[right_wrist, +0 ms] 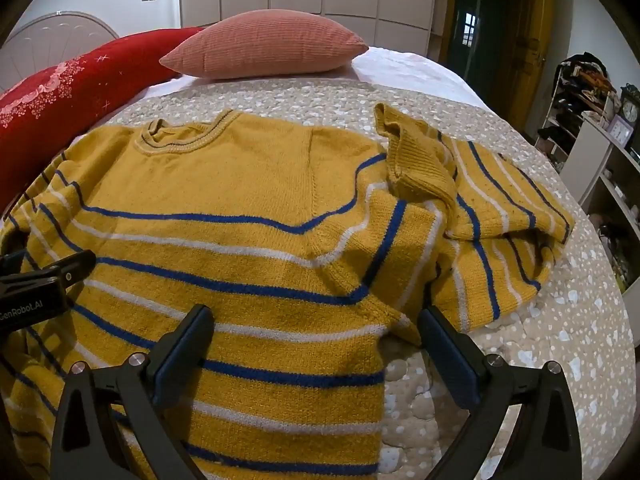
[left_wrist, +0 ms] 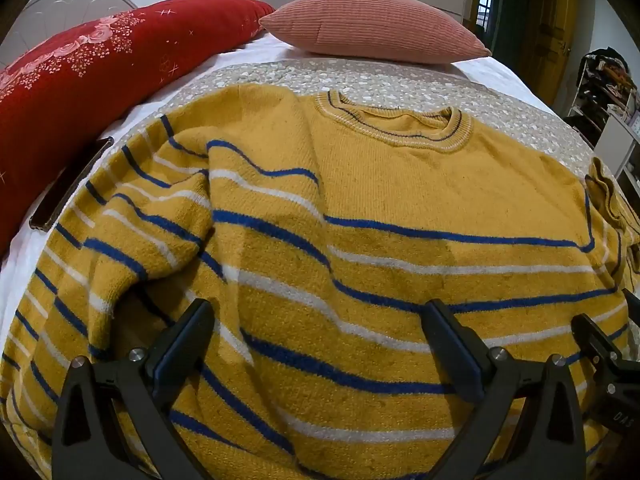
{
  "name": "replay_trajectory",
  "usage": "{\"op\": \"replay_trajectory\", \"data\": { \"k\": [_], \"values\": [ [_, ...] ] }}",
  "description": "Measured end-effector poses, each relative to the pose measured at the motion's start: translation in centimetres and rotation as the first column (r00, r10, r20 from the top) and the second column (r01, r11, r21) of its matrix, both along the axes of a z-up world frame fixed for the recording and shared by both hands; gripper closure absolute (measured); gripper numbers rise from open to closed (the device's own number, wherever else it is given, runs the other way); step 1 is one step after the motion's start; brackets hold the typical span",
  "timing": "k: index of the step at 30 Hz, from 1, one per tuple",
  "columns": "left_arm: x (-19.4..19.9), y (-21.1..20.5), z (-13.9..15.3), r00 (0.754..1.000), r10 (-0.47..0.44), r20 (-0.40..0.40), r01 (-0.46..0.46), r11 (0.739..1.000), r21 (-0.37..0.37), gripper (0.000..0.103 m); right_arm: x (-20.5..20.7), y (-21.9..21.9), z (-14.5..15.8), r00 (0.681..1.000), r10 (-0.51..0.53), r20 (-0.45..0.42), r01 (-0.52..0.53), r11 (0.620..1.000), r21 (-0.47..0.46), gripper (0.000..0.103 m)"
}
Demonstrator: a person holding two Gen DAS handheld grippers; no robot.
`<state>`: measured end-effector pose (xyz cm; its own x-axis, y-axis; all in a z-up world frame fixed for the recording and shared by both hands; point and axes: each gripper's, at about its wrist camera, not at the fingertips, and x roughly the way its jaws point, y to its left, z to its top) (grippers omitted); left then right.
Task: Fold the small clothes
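A yellow sweater (left_wrist: 360,208) with blue and white stripes lies flat on the bed, collar (left_wrist: 400,124) at the far end. Its left sleeve (left_wrist: 152,208) is folded over the body. Its right sleeve (right_wrist: 492,216) lies bunched to the right, cuff (right_wrist: 416,164) turned up. My left gripper (left_wrist: 320,320) is open and empty above the lower body of the sweater. My right gripper (right_wrist: 316,324) is open and empty above the sweater's lower right edge. The left gripper also shows at the left edge of the right wrist view (right_wrist: 48,276).
A grey spotted quilt (right_wrist: 520,352) covers the bed. A pink corduroy cushion (left_wrist: 372,24) and a red floral pillow (left_wrist: 80,80) lie at the far end. A dark flat object (left_wrist: 68,188) lies left of the sweater. Shelves (right_wrist: 600,168) stand to the right.
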<state>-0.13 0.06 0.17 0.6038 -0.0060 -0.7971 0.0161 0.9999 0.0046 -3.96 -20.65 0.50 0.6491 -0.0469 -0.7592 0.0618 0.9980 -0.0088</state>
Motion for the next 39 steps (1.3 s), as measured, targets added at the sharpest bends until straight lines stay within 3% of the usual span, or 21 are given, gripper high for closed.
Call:
{"op": "replay_trajectory", "data": {
  "k": [39],
  "values": [
    [0.01,0.06,-0.02,1.000,0.000,-0.002,0.000,1.000,-0.003,0.000,0.03,-0.06,-0.12,1.000,-0.001,0.002,0.001,1.000,0.003,0.000]
  ]
}}
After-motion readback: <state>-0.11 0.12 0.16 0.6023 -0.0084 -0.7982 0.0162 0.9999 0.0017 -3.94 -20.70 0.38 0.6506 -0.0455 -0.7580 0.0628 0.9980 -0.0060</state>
